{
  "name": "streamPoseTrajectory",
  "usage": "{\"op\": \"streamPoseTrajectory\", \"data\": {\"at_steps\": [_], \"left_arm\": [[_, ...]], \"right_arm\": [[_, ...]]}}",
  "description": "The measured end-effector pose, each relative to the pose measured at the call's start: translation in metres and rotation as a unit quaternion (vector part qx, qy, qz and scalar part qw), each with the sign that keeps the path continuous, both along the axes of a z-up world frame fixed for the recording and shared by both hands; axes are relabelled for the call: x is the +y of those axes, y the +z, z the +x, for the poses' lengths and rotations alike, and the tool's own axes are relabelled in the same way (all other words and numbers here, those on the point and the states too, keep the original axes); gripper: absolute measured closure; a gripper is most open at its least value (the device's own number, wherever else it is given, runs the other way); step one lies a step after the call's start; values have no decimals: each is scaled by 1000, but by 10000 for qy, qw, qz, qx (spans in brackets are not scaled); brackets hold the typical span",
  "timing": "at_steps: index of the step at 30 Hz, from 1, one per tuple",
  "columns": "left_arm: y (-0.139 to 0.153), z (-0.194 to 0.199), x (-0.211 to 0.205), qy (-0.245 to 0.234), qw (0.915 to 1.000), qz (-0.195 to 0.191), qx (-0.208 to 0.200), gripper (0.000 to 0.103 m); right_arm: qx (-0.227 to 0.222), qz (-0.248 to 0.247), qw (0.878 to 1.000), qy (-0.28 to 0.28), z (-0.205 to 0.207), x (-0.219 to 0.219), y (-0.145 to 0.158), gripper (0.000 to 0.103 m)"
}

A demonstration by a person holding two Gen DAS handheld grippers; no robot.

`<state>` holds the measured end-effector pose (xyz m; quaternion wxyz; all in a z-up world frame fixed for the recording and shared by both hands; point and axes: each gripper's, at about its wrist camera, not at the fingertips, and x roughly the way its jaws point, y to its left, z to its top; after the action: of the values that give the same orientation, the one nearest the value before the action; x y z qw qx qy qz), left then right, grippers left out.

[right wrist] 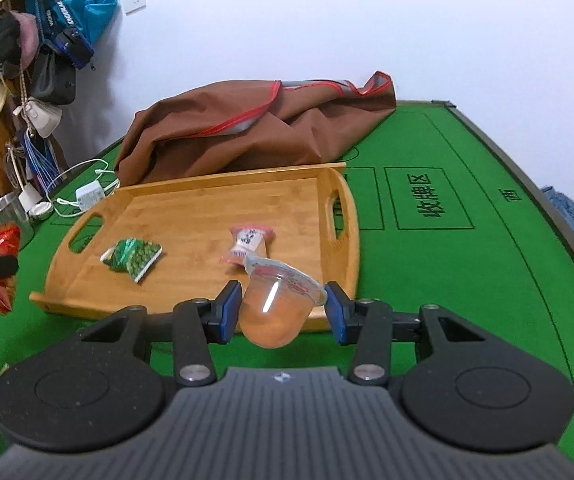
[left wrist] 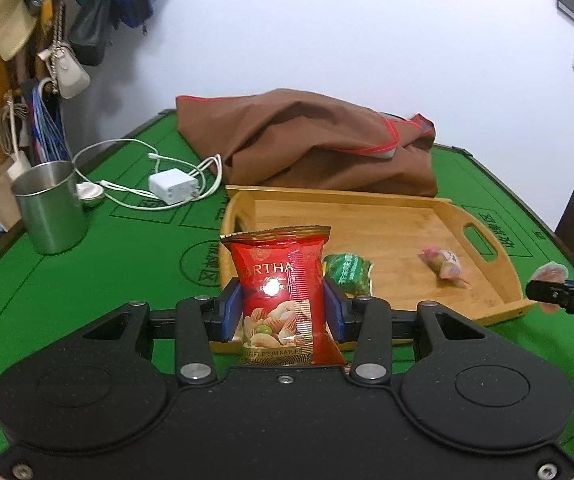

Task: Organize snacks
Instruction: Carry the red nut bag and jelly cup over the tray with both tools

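Snacks sit on and near the wooden tray point(left wrist: 367, 216). From the left wrist, the left gripper point(left wrist: 283, 312) squeezes a red nut bag point(left wrist: 281, 280) just in front of the tray. A green packet point(left wrist: 347, 272) and a pink candy point(left wrist: 445, 266) lie inside the tray.

From the right wrist, the right gripper point(right wrist: 283, 312) pinches an orange jelly cup point(right wrist: 275, 308) over the tray's near edge point(right wrist: 191, 312). Both snacks lie inside the tray.

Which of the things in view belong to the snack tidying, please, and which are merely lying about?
Job: red nut packet in left gripper; orange jelly cup in right gripper; wooden tray; green packet; pink packet.

Lying about: brown cloth; steel cup; white charger.
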<state>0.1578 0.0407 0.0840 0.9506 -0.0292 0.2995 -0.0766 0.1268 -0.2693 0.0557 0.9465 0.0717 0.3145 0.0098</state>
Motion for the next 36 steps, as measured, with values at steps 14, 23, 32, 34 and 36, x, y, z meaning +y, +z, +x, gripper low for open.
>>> {"op": "streamPoseTrajectory", "data": {"at_steps": [14,23,32,34,36], "left_arm": [[-25,99,-23,60,9957,63,921,64],[-44,130,-37,83,9928,251,1168,64],[-51,141,-42,51,9923,229,1219,64],[-52,142,-43,44,9923,244,1216,64],[-52,142,-43,37,9923,243,1217,64]], "right_arm": [[583,-499,9970,-33,83,13,-6,54],[979,-645,9931,-80,116,18,-21,54],[1096,-746,9911,-140,130,18,-31,54],[1118,-718,9910,-141,132,17,-32,54],[1131,-709,9909,-147,132,17,-34,54]]}}
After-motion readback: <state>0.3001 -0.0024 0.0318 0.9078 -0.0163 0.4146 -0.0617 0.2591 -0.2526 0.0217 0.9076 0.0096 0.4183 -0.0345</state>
